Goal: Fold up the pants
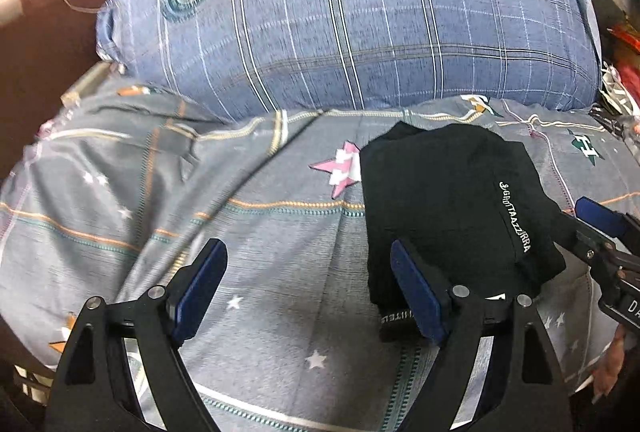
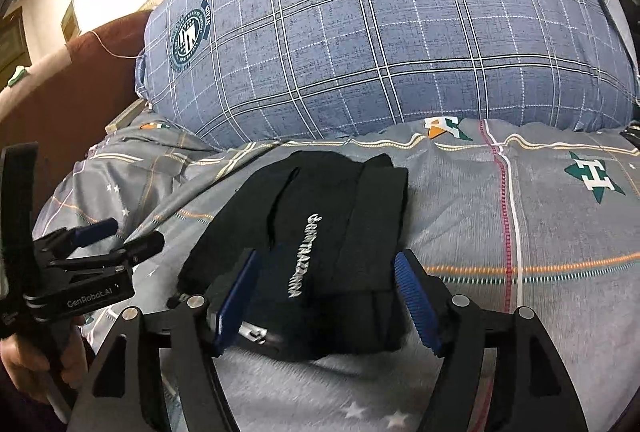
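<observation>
Pants (image 2: pixel 320 256), black and folded into a compact bundle, lie on the grey patterned bed sheet (image 2: pixel 540 224), a little in front of the big blue plaid pillow (image 2: pixel 380 44) that fills the far side of the bed.

At the left of the right wrist view, a brown headboard (image 2: pixel 80 80) stands beside the pillow, and the left tongs (image 2: pixel 120 238) hover just left of the bundle, apart from it, fingers spread with nothing between them. In the left wrist view the left tongs (image 1: pixel 308 296) stand wide over bare sheet; their right blue pad (image 1: pixel 418 296) overlaps the near left edge of the pants (image 1: pixel 452 208), though contact there cannot be judged. A pink star print (image 1: pixel 338 168) shows on the sheet just left of the bundle.

Further right, white lettering (image 2: pixel 302 256) runs along the top fold. The right tongs (image 2: pixel 324 300) are wide open, one blue pad on each side of the near end of the bundle, clamping nothing. In the left wrist view they enter from the right edge (image 1: pixel 580 220), close to the right side of the pants. A green star print (image 2: pixel 594 176) marks the sheet well to the right.
</observation>
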Demonstrator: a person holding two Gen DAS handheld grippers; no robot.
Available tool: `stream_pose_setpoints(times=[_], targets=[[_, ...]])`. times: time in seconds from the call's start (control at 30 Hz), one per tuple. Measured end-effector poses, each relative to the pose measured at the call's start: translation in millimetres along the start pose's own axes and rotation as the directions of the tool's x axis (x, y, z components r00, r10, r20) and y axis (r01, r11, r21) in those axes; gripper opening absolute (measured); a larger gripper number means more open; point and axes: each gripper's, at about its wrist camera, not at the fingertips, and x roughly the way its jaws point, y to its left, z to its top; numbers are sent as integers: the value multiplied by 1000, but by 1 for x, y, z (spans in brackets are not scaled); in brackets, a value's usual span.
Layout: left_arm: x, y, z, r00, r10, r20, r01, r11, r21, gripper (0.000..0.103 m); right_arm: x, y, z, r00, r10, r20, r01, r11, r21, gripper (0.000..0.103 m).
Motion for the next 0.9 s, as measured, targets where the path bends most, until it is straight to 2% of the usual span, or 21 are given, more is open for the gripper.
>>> stream_pose_setpoints(times=[0.07,0.2,0.27,0.43,0.57,0.8,0.9], targets=[[-9,1,-1,1000,17,23,-17,1000,8,85,-5,6,-1,1000,-7,5,7,1000,-9,73],[-25,8,1,998,0,60,1,1000,-14,85,-17,21,0,996,-66,60,70,996,-63,74],[-30,11,1,998,-11,68,13,1000,-25,85,-20,26,0,993,-95,77,101,991,-88,80],[-43,20,-5,993,-26,119,31,999,-39,85,-13,36,-6,981,-189,50,194,976,-100,80],[-46,26,-10,990,-43,137,50,998,-48,85,-15,42,-8,975,-220,40,222,970,-94,80],[-58,30,-14,975,-36,220,49,997,-55,85,-25,51,-6,957,-270,106,282,952,-117,80],[-59,27,-14,973,-41,228,53,997,-47,85,-31,51,-4,952,-274,136,290,950,-115,80]])
